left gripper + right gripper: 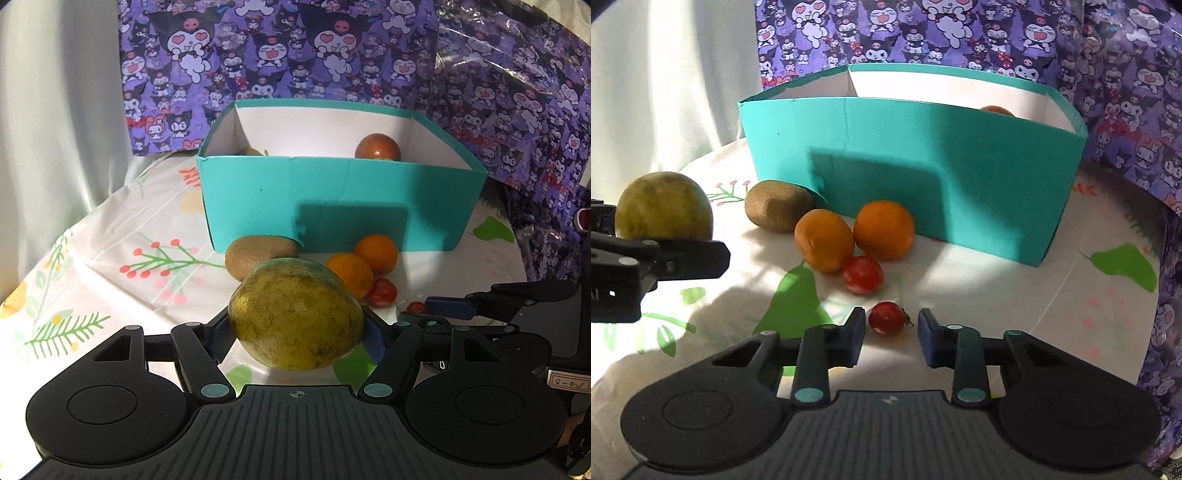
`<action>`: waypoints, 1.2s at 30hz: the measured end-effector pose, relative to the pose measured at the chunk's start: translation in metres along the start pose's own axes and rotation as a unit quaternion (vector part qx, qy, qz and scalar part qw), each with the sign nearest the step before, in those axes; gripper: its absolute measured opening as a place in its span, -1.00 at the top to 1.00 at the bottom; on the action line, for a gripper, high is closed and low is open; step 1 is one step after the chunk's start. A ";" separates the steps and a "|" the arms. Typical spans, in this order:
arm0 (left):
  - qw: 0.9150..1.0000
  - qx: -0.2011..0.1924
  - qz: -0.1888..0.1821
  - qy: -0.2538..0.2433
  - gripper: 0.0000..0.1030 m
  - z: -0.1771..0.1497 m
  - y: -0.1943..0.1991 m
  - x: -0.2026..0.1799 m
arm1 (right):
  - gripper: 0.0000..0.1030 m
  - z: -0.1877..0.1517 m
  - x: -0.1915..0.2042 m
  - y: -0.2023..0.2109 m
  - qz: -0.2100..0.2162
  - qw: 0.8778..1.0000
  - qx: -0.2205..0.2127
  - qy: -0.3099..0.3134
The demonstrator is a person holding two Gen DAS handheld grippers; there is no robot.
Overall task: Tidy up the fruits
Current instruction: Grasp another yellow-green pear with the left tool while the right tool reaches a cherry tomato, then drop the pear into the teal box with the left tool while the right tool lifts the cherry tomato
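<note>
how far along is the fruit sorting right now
Early on. Done: a red fruit and something brownish sit in the teal box. In hand: the left tool grips a green-yellow fruit; the right tool is open around a cherry tomato. Left: kiwi, two oranges, another tomato.

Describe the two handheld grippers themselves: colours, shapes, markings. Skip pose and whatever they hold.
Both grippers are matte black plastic. The left gripper and right gripper each have a ribbed grey-black central body with a small white mark, two round disc housings at the sides, angular link arms with pale teal pivot caps, and dark blue pads on the fingers. A white handwritten label sits on the right one. No cables or sleeves show.
</note>
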State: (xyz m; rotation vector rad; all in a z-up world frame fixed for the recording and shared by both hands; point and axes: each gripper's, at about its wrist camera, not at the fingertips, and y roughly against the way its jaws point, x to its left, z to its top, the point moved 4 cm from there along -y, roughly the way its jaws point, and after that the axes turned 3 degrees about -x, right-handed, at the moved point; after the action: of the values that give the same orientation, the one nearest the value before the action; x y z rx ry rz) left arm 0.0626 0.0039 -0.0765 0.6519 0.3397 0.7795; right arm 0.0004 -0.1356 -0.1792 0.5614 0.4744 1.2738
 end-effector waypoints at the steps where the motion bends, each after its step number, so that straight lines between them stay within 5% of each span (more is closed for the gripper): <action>1: 1.000 0.002 0.000 0.000 -0.44 0.000 0.000 0.000 | 0.54 0.000 0.001 0.000 0.000 1.000 -0.001 0.004; 8: 1.000 -0.003 0.010 0.002 -0.44 0.012 0.009 -0.002 | 0.57 0.007 -0.007 0.015 -0.003 1.000 -0.013 -0.018; 16: 0.998 -0.063 0.007 0.005 -0.44 0.090 0.021 -0.023 | 0.57 0.044 -0.028 0.066 -0.006 0.996 -0.081 -0.032; 24: 0.997 -0.076 0.021 0.003 -0.44 0.147 -0.029 -0.046 | 0.58 0.071 -0.063 0.084 -0.033 0.991 -0.120 -0.052; 36: 0.997 -0.056 0.052 -0.008 -0.44 0.150 -0.094 -0.058 | 0.58 0.099 -0.086 0.079 -0.053 0.985 -0.153 -0.064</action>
State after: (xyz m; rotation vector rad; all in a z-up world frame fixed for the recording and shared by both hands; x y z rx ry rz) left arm 0.1506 -0.1514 -0.0216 0.5743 0.2467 0.8850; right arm -0.0176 -0.2166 -0.0510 0.3513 0.1931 1.1723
